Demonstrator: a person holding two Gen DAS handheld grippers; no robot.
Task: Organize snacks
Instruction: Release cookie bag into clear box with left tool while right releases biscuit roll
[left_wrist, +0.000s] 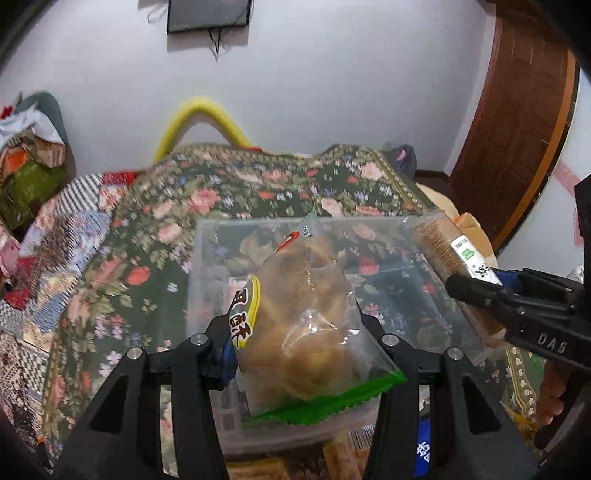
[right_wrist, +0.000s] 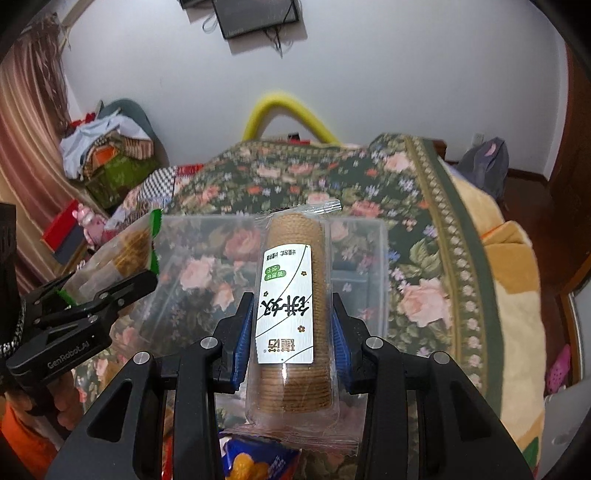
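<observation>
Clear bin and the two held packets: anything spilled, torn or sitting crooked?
Nothing stands out. The pastry bag in the left gripper and the biscuit sleeve in the right gripper look sealed; the clear bin sits level.

Left claw (left_wrist: 295, 343) and right claw (right_wrist: 291, 332) both clamped tight (each gripping something), held side by side.

Left gripper (right_wrist: 92, 295) side: I read "GenRobot.AI".
Right gripper (left_wrist: 476, 280) side: I read "DAS".
Biscuit pack (right_wrist: 291, 306) label, between my right fingers: Chinese characters, upside down.
Pastry bag (left_wrist: 306, 314), between my left fingers: Chinese characters on yellow.
</observation>
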